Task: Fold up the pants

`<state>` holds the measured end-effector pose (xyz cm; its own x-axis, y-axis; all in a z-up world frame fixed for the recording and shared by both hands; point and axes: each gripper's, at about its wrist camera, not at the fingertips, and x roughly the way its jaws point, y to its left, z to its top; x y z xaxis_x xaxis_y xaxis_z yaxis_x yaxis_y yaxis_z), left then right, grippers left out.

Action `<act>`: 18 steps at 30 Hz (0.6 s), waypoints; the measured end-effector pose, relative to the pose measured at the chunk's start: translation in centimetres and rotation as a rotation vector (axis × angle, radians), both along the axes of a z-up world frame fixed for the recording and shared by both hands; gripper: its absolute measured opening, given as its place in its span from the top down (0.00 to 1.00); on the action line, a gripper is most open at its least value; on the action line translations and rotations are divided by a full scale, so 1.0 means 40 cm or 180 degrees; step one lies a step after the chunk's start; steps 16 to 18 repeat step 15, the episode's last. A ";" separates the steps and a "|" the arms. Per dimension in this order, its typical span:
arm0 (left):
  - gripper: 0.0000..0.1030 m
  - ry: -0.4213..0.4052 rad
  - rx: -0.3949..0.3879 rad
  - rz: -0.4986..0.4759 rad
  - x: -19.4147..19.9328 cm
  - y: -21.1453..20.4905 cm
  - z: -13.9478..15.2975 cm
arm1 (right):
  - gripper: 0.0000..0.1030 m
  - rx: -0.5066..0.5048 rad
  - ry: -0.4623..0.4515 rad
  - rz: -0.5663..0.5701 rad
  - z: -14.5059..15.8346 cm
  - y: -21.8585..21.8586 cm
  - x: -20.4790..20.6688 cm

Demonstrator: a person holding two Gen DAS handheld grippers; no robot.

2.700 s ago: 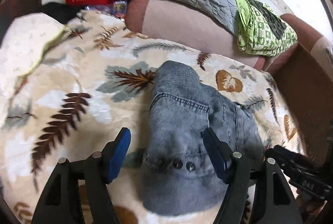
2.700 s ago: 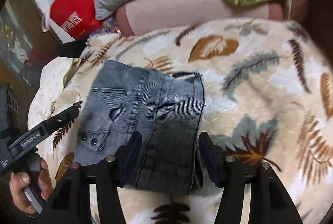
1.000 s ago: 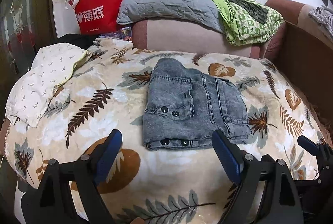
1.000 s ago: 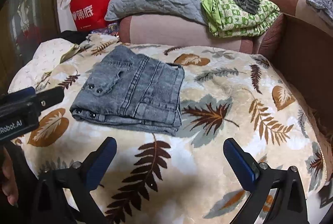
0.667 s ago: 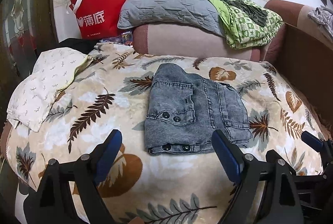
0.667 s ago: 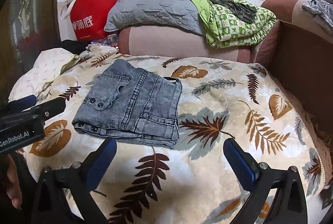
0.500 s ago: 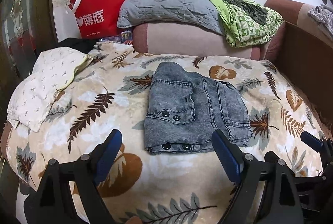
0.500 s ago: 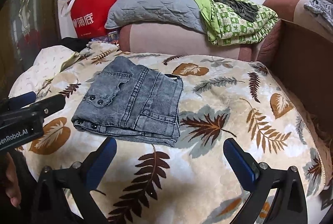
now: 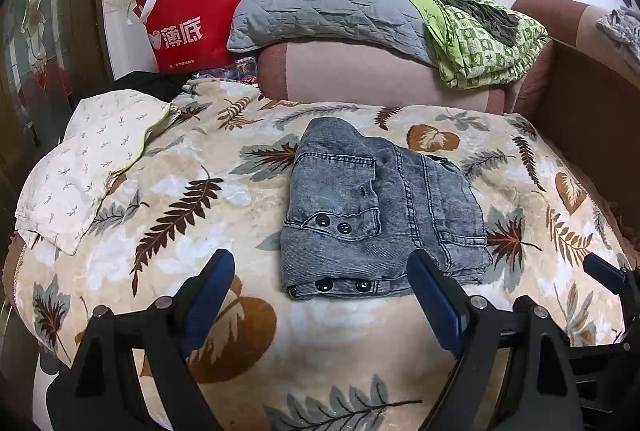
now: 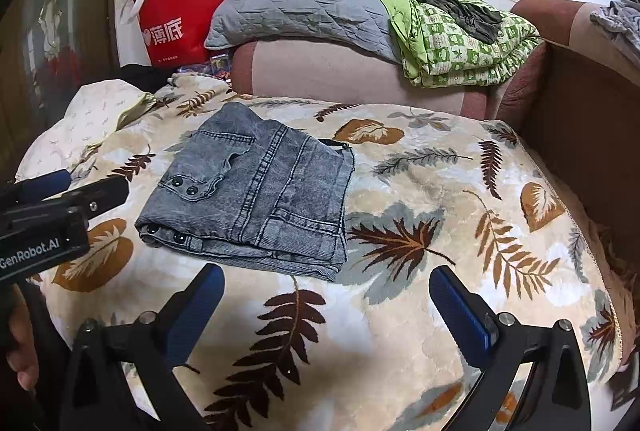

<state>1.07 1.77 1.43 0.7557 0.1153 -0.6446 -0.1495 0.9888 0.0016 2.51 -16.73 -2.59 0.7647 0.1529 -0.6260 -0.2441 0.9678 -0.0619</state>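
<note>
jaws of both the left gripper and right gripper stand wide apart and empty, clear of the pants, which lie in a compact fold on the bed, likely finished.

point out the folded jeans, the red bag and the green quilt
folded jeans (image 9: 380, 215), left wrist view, on the middle denim panel
red bag (image 9: 188, 27), left wrist view, on its printed front
green quilt (image 10: 460, 43), right wrist view, on the checked top fold
</note>
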 end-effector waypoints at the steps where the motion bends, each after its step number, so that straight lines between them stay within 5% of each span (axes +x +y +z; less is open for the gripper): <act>1: 0.14 -0.0004 -0.0002 -0.0003 0.001 -0.001 0.002 | 0.00 -0.0004 0.0003 0.0003 0.000 0.000 0.002; 10: 0.14 0.0049 -0.0051 -0.0062 0.020 -0.008 -0.002 | 0.00 -0.0011 0.0017 0.0008 -0.005 0.002 0.008; 13: 0.04 0.0001 -0.0112 -0.0074 0.021 -0.004 -0.001 | 0.00 -0.0012 0.0033 0.0013 -0.009 0.001 0.012; 18: 0.04 -0.0056 -0.0051 -0.0066 0.021 -0.008 0.004 | 0.00 -0.0003 0.0041 0.0010 -0.012 0.001 0.012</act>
